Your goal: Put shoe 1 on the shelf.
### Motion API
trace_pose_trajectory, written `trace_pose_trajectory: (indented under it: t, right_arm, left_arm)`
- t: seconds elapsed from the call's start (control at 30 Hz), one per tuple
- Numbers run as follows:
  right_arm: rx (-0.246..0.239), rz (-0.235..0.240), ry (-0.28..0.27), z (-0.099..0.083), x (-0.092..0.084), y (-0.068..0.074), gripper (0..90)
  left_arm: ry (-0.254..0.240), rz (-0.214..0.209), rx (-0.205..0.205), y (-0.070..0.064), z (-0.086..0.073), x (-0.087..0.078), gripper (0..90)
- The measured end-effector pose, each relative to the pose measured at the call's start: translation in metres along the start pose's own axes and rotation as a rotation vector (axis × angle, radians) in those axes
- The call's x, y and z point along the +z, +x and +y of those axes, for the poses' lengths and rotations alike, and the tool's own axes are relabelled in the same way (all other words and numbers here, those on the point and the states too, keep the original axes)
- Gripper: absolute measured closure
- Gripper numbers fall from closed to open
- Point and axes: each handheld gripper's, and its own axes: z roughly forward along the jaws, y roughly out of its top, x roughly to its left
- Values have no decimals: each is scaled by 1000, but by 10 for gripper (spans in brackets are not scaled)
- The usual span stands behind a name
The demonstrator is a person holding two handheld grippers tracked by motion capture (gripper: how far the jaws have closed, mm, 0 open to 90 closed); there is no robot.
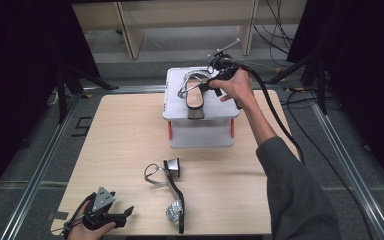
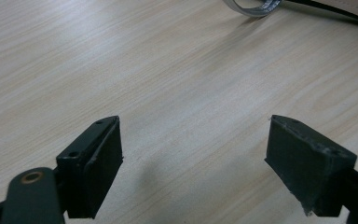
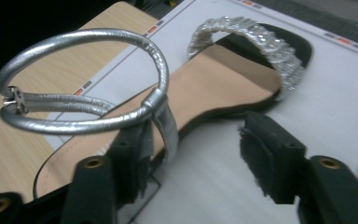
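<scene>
High view: your right gripper (image 1: 215,82) jaws are open off the sandal (image 1: 195,95) atop the white box (image 1: 200,130). Second sandal (image 1: 172,187) on the bench awaits (left gripper (image 1: 111,216) open, empty).

A pale wooden table (image 1: 130,130) fills the middle of the high view, its grain running across. Under it lies a grey floor (image 1: 40,150), with metal rails (image 1: 35,175) running along both sides toward the bottom corners. Black curtains (image 1: 20,50) close off the upper left and the whole right edge. At the top centre stand the light wooden legs of a bench (image 1: 130,30), with grey floor beneath them. Black cables (image 1: 280,25) trail across the floor at the upper right. The light is even and soft, brightest on the table.
</scene>
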Motion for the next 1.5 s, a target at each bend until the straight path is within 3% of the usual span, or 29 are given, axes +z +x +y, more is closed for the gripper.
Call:
trace_pose_trajectory:
  t: [0.03,0.07,0.13,0.33,0.4,0.6,0.77,0.83,0.87,0.93,1.0,1.1,1.17,1.2,1.4,1.5]
  right_arm:
    - [2,-11,-8,-3,-6,0,400]
    - [-17,-4,-30,-9,-14,0,382]
    - [-11,16,-46,-17,-25,1,374]
    - [-51,2,-43,-49,-58,18,346]
    - [-61,24,-19,-63,-65,26,342]
    - [-108,99,-27,-109,-79,58,329]
    - [-109,140,12,-144,-78,75,318]
    - [-114,145,25,-158,-75,80,317]
    - [-138,146,13,-165,-72,81,316]
    - [-132,157,31,-176,-67,85,307]
    - [-136,160,11,-188,-62,87,307]
    - [-137,167,16,-199,-56,91,306]
    - [-111,186,25,-206,-51,95,306]
    - [-130,193,37,-209,-47,97,304]
    - [-79,239,44,-225,-25,107,308]
    - [-85,247,48,-230,-14,113,309]
  left_arm:
    - [2,0,3,0,0,0,181]
    - [2,1,4,0,0,0,180]
    - [4,-1,9,0,0,0,181]
    - [-4,-5,-2,-2,1,0,181]
    - [4,-5,9,-2,2,0,181]
    - [-7,-1,0,-2,1,0,182]
    - [-1,0,5,-1,1,0,183]
    - [-3,1,-10,-1,1,1,183]
    - [-2,2,-8,-1,1,0,183]
    - [6,9,0,0,1,0,183]
    - [8,11,2,1,1,0,183]
    - [9,10,1,1,1,1,183]
    - [10,11,3,1,2,1,183]
    - [11,12,6,1,2,1,184]
    - [6,9,7,0,2,1,184]
    - [0,4,14,-1,3,-1,184]
